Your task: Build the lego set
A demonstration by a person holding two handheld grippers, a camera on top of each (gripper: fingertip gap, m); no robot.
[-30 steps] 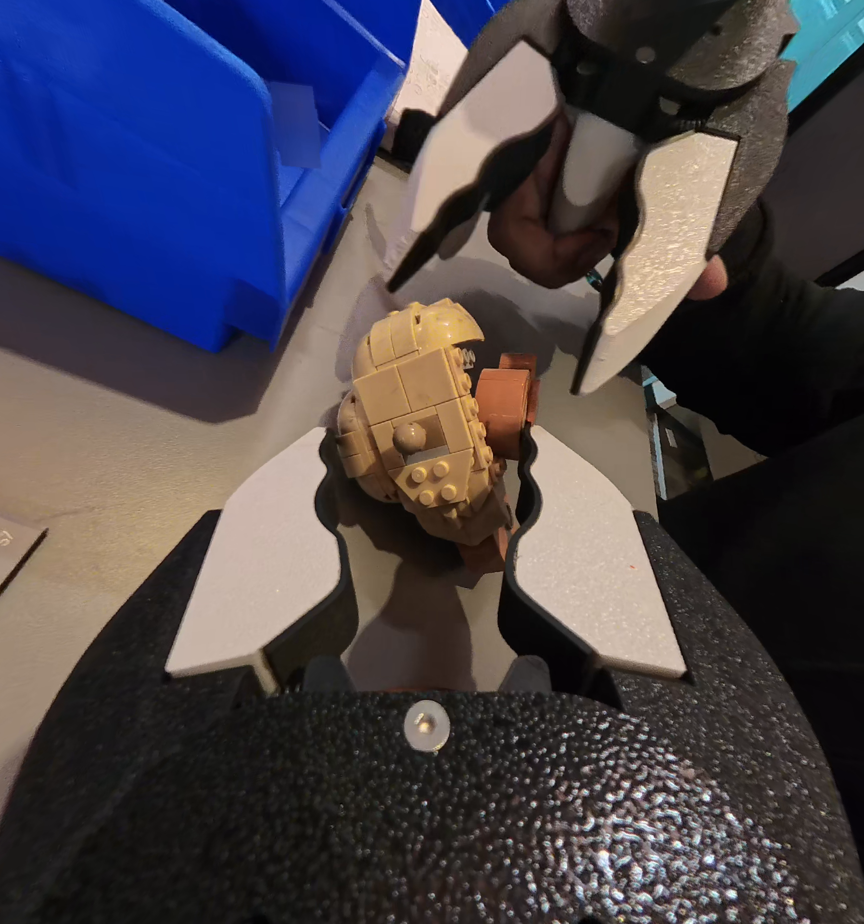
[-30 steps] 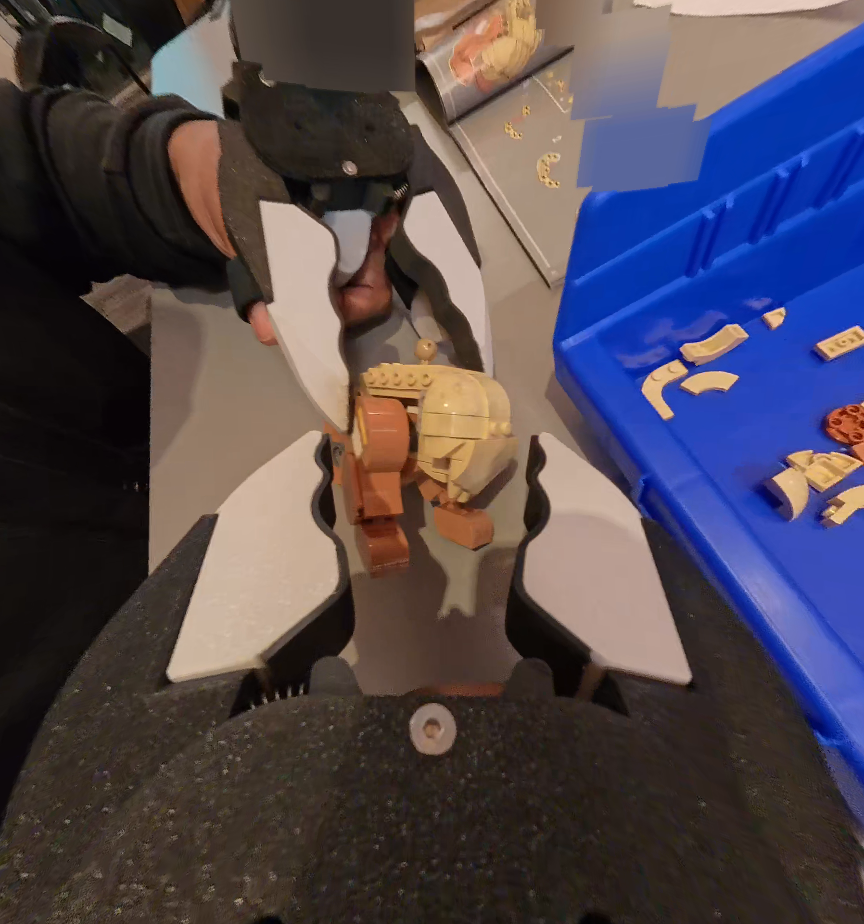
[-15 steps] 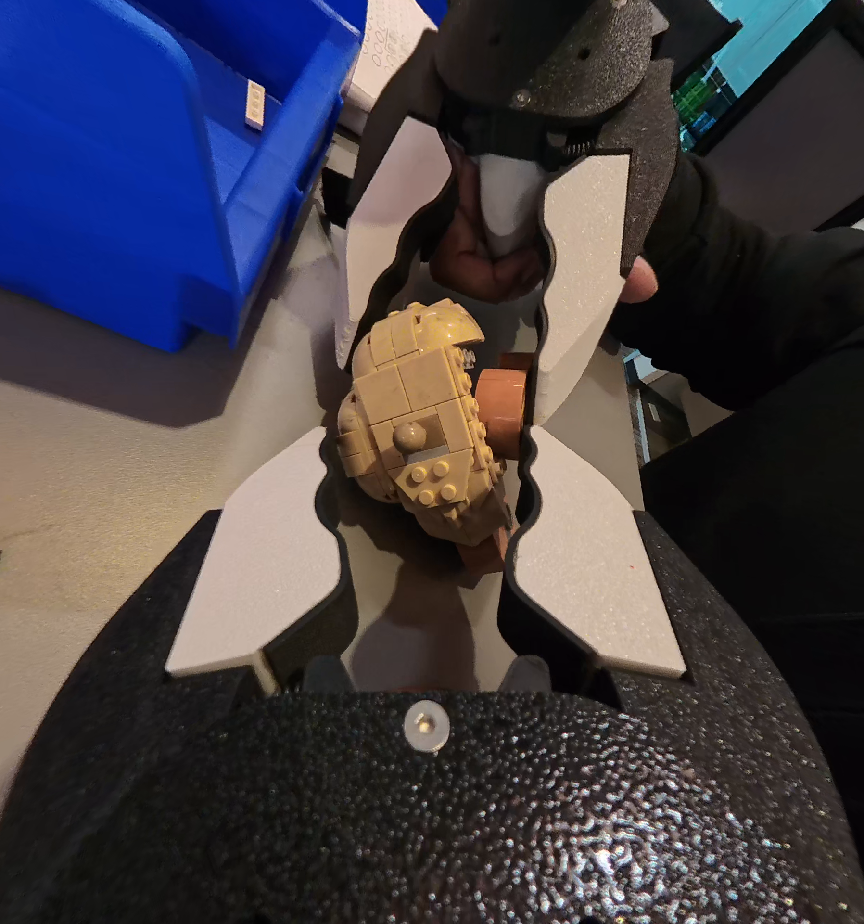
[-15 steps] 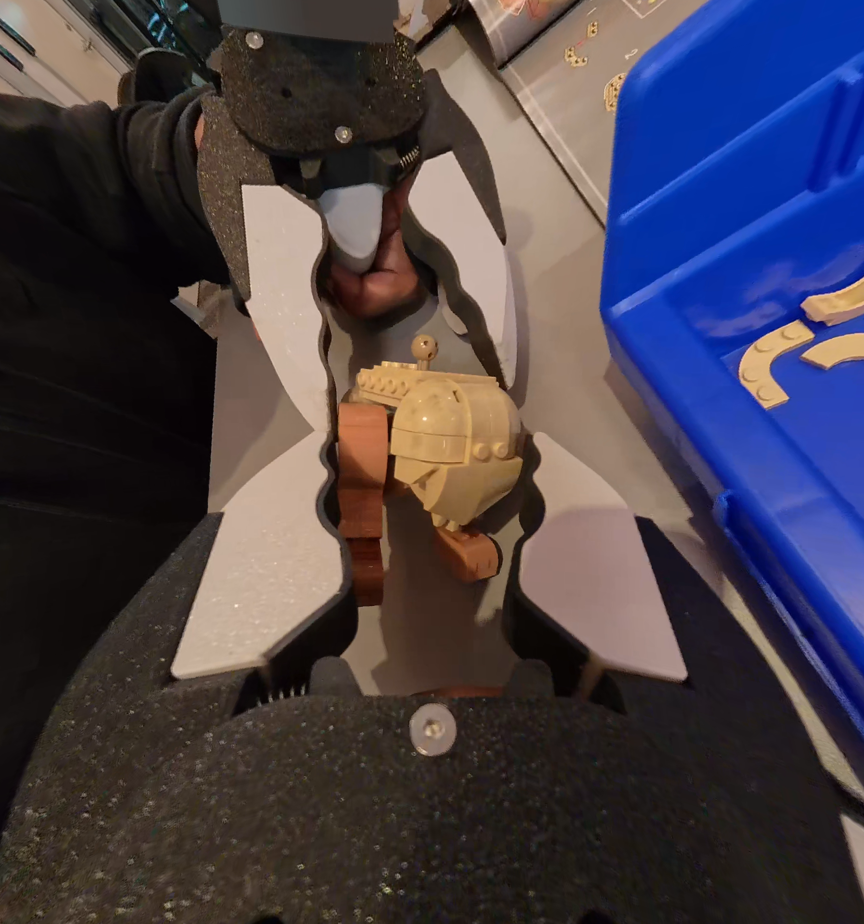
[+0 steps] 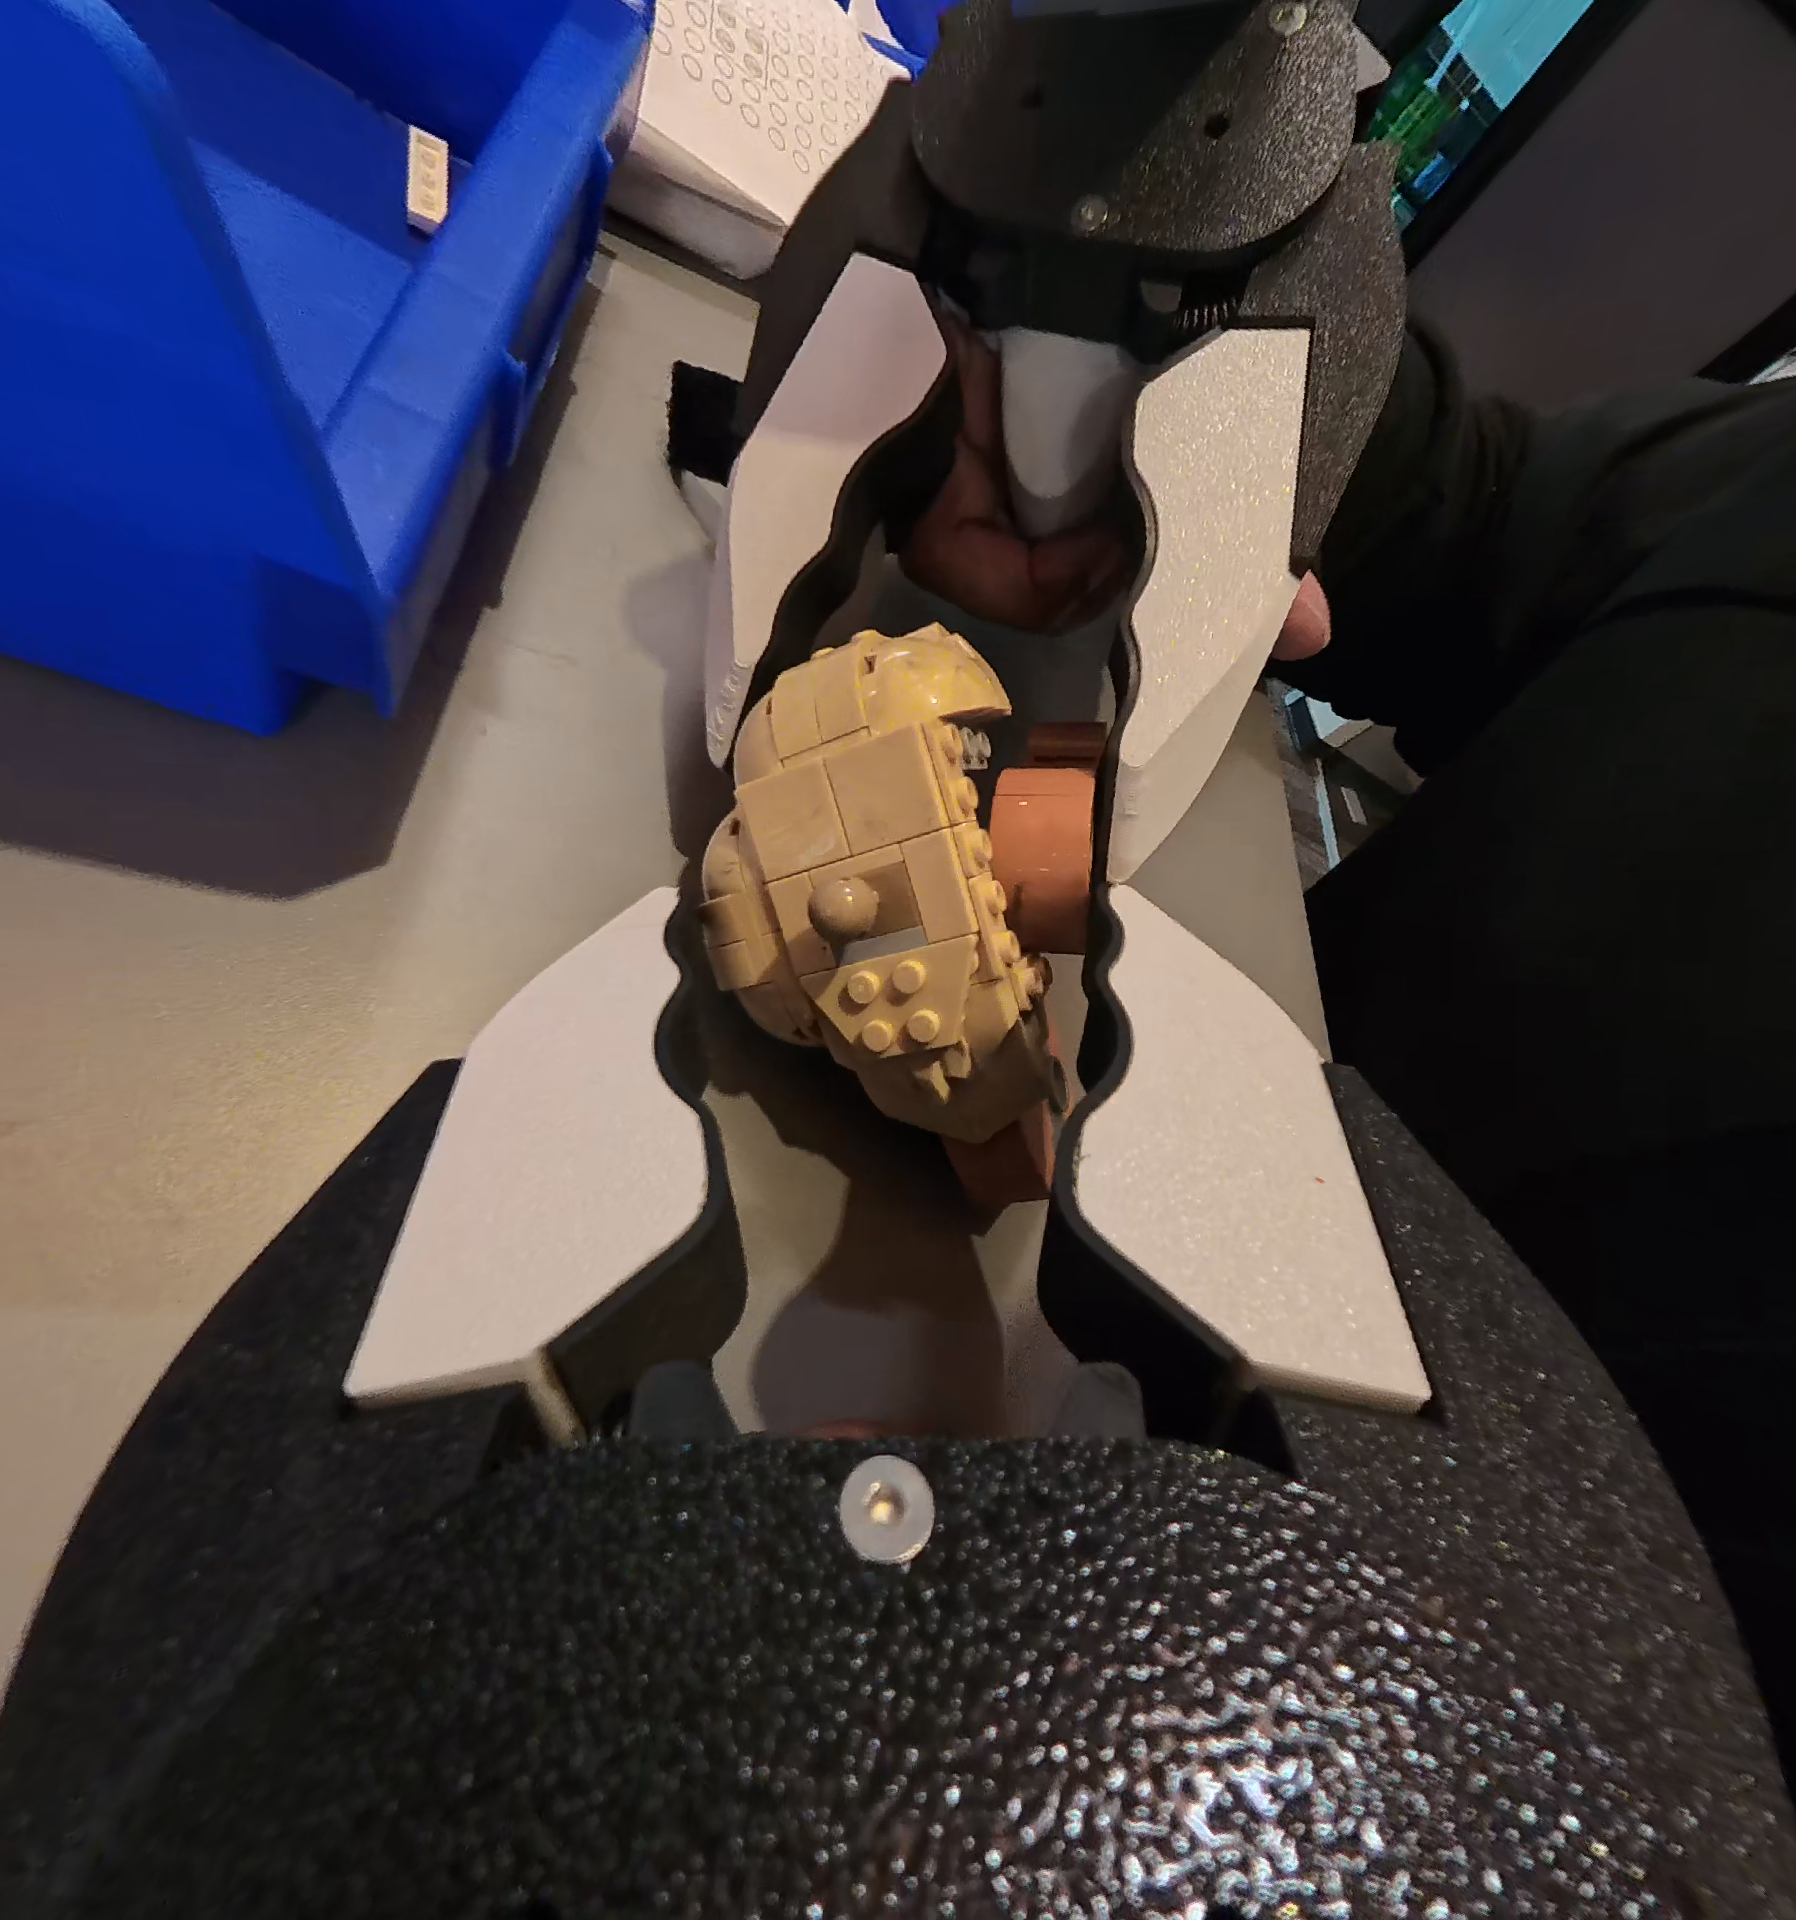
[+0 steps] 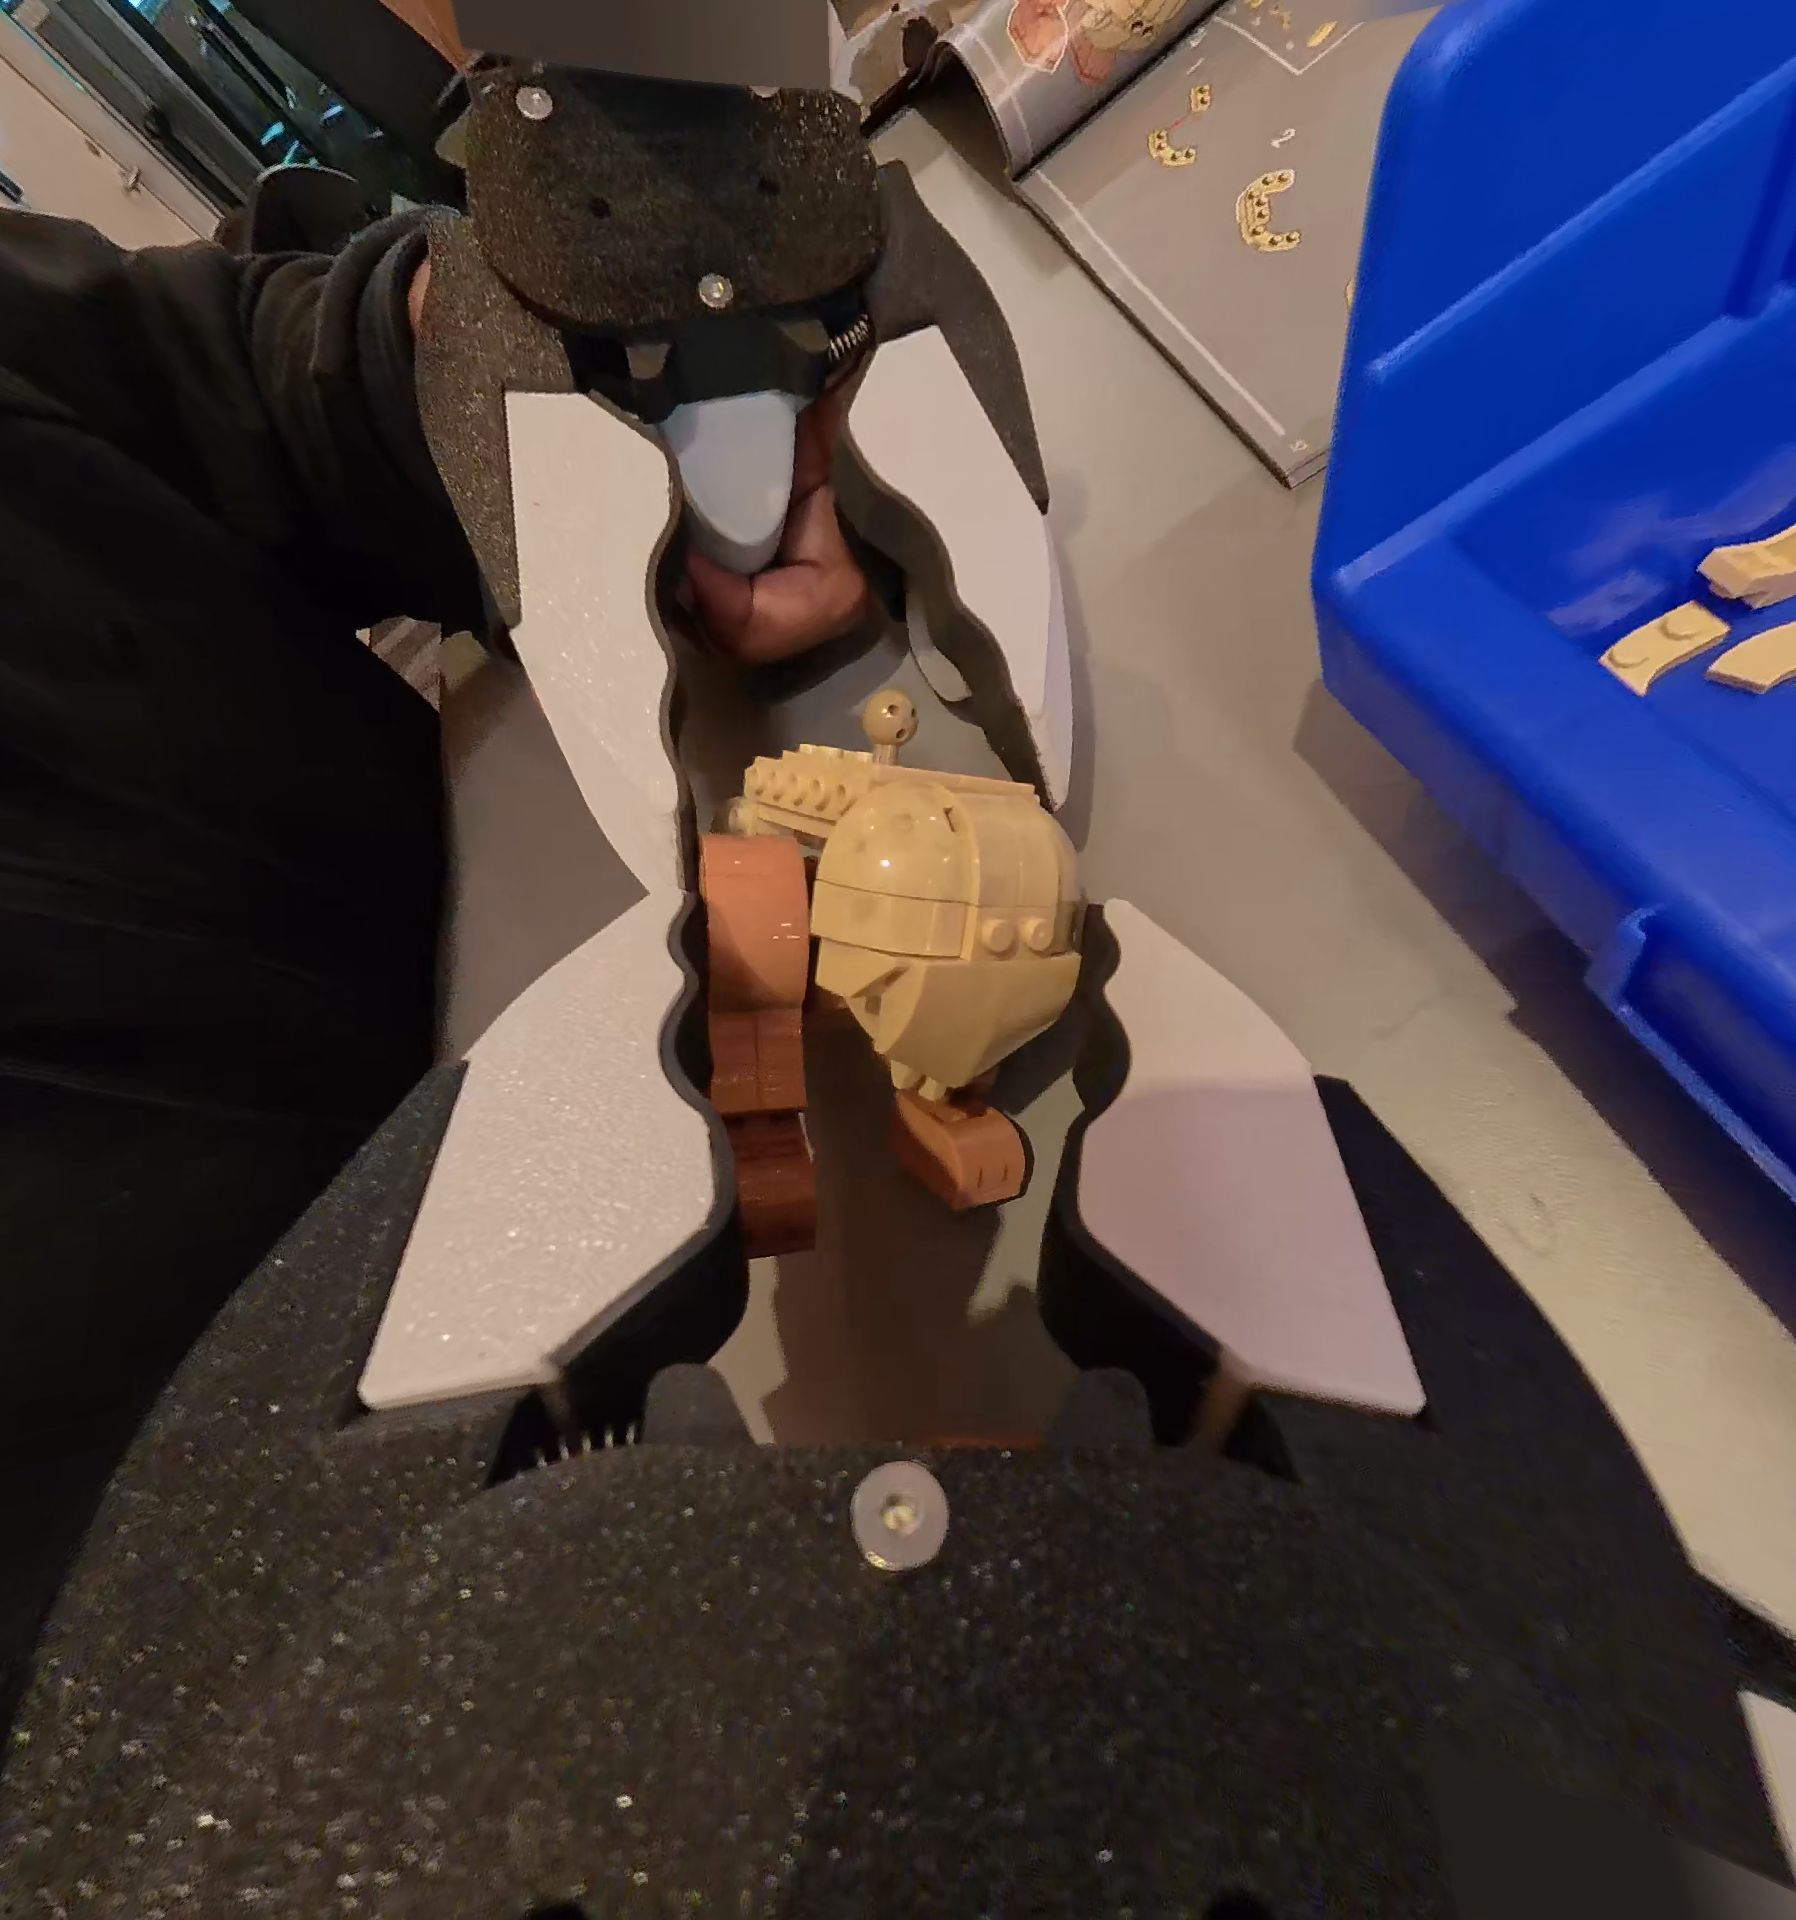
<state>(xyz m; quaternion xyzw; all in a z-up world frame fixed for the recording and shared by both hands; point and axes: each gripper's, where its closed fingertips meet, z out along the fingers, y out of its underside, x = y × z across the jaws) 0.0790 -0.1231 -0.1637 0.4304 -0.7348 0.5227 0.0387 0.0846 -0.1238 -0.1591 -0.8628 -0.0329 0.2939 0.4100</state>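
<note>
Two grippers meet tip to tip around one tan and brown brick figure (image 5: 873, 894), which sits over the grey table (image 5: 198, 1039). Left gripper (image 5: 889, 935) has its jaws clamped on the figure: tan body against one fingertip (image 5: 603, 997), brown rounded limb against the other fingertip (image 5: 1174, 997). Right gripper (image 6: 889, 940) comes in from the opposite side and is also closed on the same figure (image 6: 904, 935), brown limb pressed to its left-hand pad, tan body touching its right-hand pad at the tip. In left wrist view the right gripper (image 5: 915, 748) shows beyond the jaws, its white fingers flanking the figure's far end, a hand (image 5: 1008, 540) behind it. In right wrist view the left gripper (image 6: 863, 821) shows beyond the jaws in the same way, hand (image 6: 780, 592) on the trigger. Figure has a tan ball knob on top and a brown foot hanging toward the right gripper's base. Blue bin (image 5: 198, 364) lies off to the left of the left jaws; same sort of blue bin (image 6: 1600, 520) right of the right jaws, with loose tan curved bricks (image 6: 1704, 613) inside. Printed sheet (image 6: 1185, 208) lies far beyond the right jaws. Dark sleeve (image 6: 146, 623) left of the right jaws
</note>
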